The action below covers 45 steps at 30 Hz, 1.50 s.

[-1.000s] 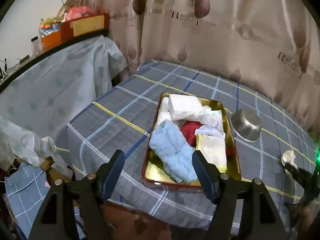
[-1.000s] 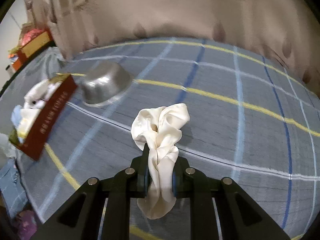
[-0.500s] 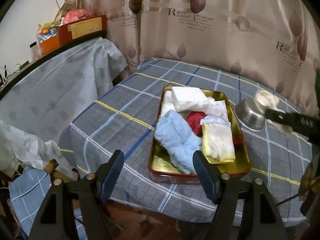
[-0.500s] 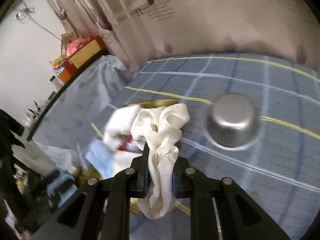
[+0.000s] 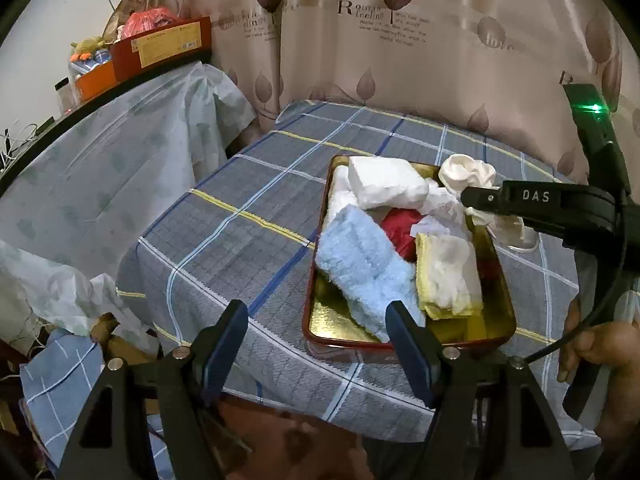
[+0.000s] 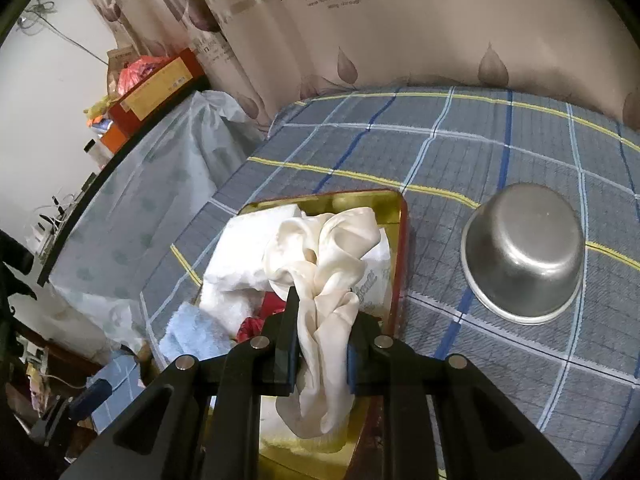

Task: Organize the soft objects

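Observation:
My right gripper (image 6: 322, 316) is shut on a cream silk cloth (image 6: 324, 256) and holds it above the far right part of a red tray with a gold inside (image 5: 344, 322). The cloth (image 5: 466, 174) and that gripper (image 5: 466, 200) also show in the left wrist view. The tray holds a light blue towel (image 5: 360, 264), a white folded cloth (image 5: 386, 182), a red cloth (image 5: 402, 228) and a yellow-edged white cloth (image 5: 448, 276). My left gripper (image 5: 318, 332) is open and empty at the near edge of the table, in front of the tray.
An upturned steel bowl (image 6: 524, 252) stands on the plaid tablecloth (image 6: 500, 152) right of the tray (image 6: 396, 240). A plastic-covered counter (image 5: 100, 160) with boxes stands at the left. A curtain (image 5: 400, 40) hangs behind the table. Cloths lie on the floor (image 5: 60, 364) at the left.
My right gripper has carried the cream cloth from the tablecloth at the right, past the steel bowl, to above the tray. My left gripper has stayed open and pulled back a little.

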Each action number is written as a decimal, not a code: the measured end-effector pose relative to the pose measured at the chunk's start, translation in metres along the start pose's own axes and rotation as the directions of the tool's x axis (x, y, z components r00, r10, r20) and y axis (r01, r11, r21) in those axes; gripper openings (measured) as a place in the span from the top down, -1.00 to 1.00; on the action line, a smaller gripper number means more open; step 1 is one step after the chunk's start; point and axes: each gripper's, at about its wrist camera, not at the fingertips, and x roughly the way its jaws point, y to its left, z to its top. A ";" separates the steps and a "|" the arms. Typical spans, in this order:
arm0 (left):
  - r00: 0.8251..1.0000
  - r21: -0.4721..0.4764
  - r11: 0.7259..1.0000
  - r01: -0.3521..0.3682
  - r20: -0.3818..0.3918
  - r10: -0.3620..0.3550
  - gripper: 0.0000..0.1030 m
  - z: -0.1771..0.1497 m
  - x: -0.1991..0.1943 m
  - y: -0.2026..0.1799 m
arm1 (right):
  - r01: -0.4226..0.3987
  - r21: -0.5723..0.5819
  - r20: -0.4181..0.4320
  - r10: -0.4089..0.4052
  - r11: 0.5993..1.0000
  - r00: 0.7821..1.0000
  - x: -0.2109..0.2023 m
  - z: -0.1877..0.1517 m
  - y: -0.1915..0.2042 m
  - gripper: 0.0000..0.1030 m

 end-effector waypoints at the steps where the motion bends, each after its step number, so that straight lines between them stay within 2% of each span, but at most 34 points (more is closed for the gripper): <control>1: 1.000 0.000 1.000 -0.004 -0.002 0.004 -0.42 0.000 0.001 -0.001 | 0.001 -0.004 -0.003 -0.001 1.000 1.000 0.001 -0.001 0.001 0.65; 13: 0.999 0.007 1.000 -0.002 -0.040 0.003 -0.42 -0.001 0.009 -0.001 | -0.002 -0.005 -0.030 0.002 1.000 1.000 0.018 -0.009 0.007 0.61; 18: 0.999 0.009 1.000 -0.008 -0.043 0.008 -0.42 -0.001 0.010 -0.003 | 0.020 -0.042 -0.012 -0.020 0.999 1.000 0.016 -0.009 0.011 0.43; 21: 0.999 0.006 1.000 -0.004 -0.049 0.004 -0.42 0.000 0.010 -0.002 | 0.036 -0.067 -0.003 -0.036 0.997 0.999 0.014 -0.010 0.014 0.18; 23: 0.998 0.005 1.000 -0.001 -0.056 0.001 -0.42 0.000 0.011 -0.001 | 0.034 -0.080 0.013 -0.033 0.996 0.999 0.009 -0.011 0.015 -0.06; 26: 0.999 0.004 1.000 -0.001 -0.043 0.001 -0.42 0.000 0.008 -0.001 | 0.026 -0.094 0.043 -0.022 0.995 0.999 0.002 -0.012 0.015 -0.21; 32: 1.000 -0.005 1.000 0.019 -0.022 -0.019 -0.42 0.003 0.002 0.000 | -0.034 -0.074 0.096 0.041 0.997 0.995 -0.017 -0.011 0.006 -0.25; 37: 1.000 0.004 1.000 0.023 -0.018 -0.023 -0.42 0.004 0.002 -0.002 | -0.052 -0.098 0.153 0.067 0.994 0.986 -0.045 -0.020 0.013 -0.26; 39: 1.000 0.012 1.000 0.026 -0.011 -0.026 -0.42 0.004 0.001 -0.003 | -0.029 -0.131 0.181 0.052 0.991 0.982 -0.056 -0.029 0.021 -0.32; 41: 1.000 0.018 1.000 0.022 -0.005 -0.022 -0.42 0.004 0.000 -0.004 | 0.048 -0.163 0.226 -0.010 0.985 0.974 -0.068 -0.042 0.031 -0.64; 42: 1.000 0.024 0.999 0.021 -0.003 -0.021 -0.42 0.004 0.000 -0.005 | 0.074 -0.166 0.245 -0.032 0.983 0.969 -0.072 -0.046 0.033 -0.71; 44: 1.000 0.028 0.999 0.025 0.005 -0.026 -0.42 0.004 -0.002 -0.005 | 0.155 -0.177 0.321 -0.092 0.972 0.942 -0.086 -0.061 0.043 -0.89; 45: 0.999 0.031 0.999 0.029 0.013 -0.030 -0.42 0.004 -0.003 -0.005 | 0.176 -0.177 0.342 -0.108 0.968 0.934 -0.090 -0.066 0.045 -0.91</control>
